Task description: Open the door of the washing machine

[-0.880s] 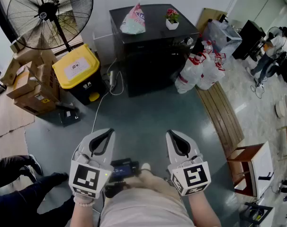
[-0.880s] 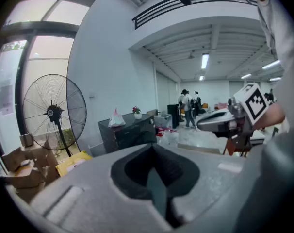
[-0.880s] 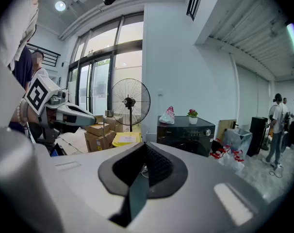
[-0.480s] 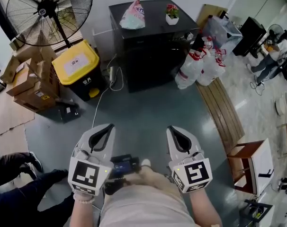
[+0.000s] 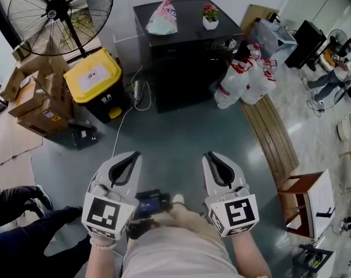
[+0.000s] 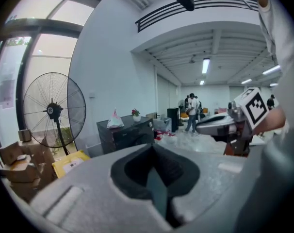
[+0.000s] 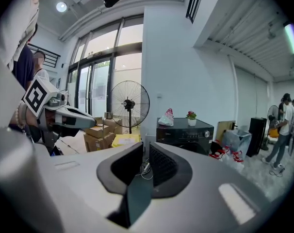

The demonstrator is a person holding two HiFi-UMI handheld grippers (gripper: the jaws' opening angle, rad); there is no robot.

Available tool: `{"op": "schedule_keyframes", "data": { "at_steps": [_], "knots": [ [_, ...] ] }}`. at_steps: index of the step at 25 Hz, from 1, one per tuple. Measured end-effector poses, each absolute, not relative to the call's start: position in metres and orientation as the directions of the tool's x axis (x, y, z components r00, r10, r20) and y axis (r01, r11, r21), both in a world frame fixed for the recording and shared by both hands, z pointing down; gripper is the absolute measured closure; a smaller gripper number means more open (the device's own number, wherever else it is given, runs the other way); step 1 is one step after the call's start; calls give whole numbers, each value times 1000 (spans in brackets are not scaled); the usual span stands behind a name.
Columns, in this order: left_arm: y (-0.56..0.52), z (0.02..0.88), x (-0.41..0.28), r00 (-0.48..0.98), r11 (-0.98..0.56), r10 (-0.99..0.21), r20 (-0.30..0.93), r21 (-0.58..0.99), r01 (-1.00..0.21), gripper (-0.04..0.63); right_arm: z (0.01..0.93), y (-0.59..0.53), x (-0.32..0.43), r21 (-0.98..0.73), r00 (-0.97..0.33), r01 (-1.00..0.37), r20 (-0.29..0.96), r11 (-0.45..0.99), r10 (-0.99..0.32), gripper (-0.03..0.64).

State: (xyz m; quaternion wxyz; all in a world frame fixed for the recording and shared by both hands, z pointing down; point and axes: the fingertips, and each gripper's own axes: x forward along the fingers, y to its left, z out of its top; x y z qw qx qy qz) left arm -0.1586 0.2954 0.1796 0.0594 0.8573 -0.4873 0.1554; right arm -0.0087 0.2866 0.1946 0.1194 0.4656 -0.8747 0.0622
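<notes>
Washing machine (image 5: 187,68) stands well beyond the 2 grippers; left gripper (image 5: 131,157) and right gripper (image 5: 212,157) are closed, holding nothing.

Black washing machine (image 5: 184,68) stands with door (image 7: 187,146) shut.

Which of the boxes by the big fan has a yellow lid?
The black box nearest the washing machine: its lid is bright yellow. The other boxes, further left below the fan, are plain brown cardboard.
</notes>
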Motion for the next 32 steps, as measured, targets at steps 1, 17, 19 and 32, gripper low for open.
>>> {"op": "schedule_keyframes", "data": {
  "at_steps": [1,17,19,32],
  "knots": [
    [294,178,-158,479,-518,-818,318,-46,-854,601,194,286,-8,-8,-540,-829,264,558,-799,574],
    [295,171,-133,434,-471,-846,311,-52,-881,495,197,284,31,-34,-555,-824,248,566,-794,511],
    [295,170,-129,426,-464,-851,307,-57,-884,495,198,284,36,-35,-564,-818,244,575,-789,511],
    [292,173,-114,408,-447,-864,295,-78,-891,495,202,274,48,-38,-592,-799,218,600,-776,511]
  ]
}}
